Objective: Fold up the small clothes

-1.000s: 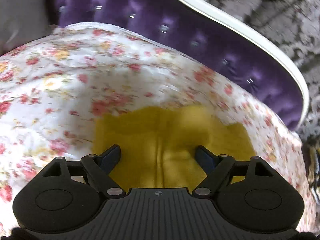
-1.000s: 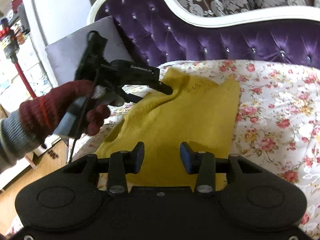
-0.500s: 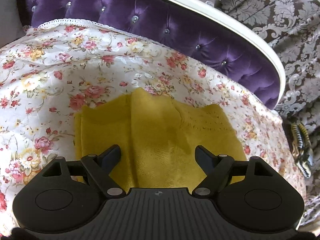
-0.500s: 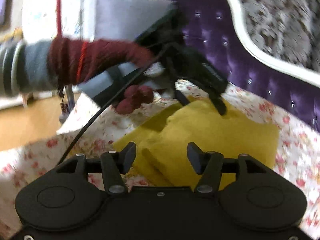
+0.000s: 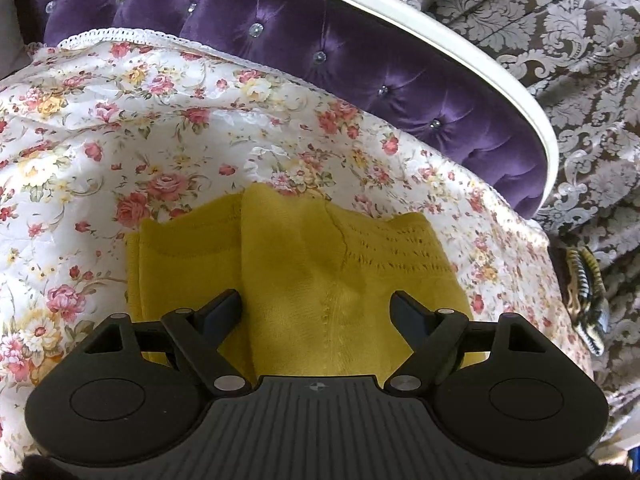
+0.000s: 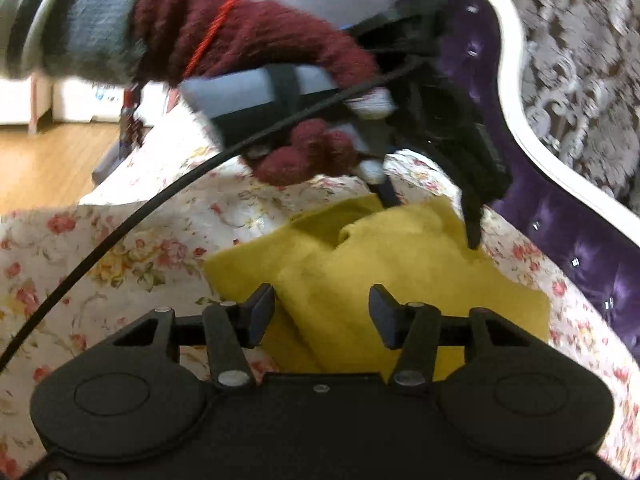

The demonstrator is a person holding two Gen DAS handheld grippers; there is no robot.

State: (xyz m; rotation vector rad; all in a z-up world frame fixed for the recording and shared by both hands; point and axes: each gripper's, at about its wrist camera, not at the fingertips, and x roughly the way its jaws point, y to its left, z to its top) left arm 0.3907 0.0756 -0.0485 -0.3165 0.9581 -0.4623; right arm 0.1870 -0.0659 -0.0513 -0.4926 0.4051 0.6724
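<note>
Since half a second ago, my left claw (image 5: 316,304) has drawn back a little, and more of the yellow knitted garment (image 5: 304,276) and the floral bedspread (image 5: 120,128) shows beyond its spread, empty fingers. From the right wrist camera, that same left claw (image 6: 432,220) now points down at the far edge of the garment (image 6: 400,272), held by a hand in a dark red glove (image 6: 304,152) with a black cable (image 6: 120,236) trailing to the left; motion blur keeps me from telling whether its tips touch the fabric. My right claw (image 6: 322,312) is released as well, both fingers wide apart above the near edge of the garment, grasping nothing. The garment lies folded in overlapping layers on the bedspread, a ridge running near to far through its middle and an openwork knit panel (image 5: 396,248) on its right part. Behind it rises the purple tufted headboard (image 5: 280,32) with its white frame.
</note>
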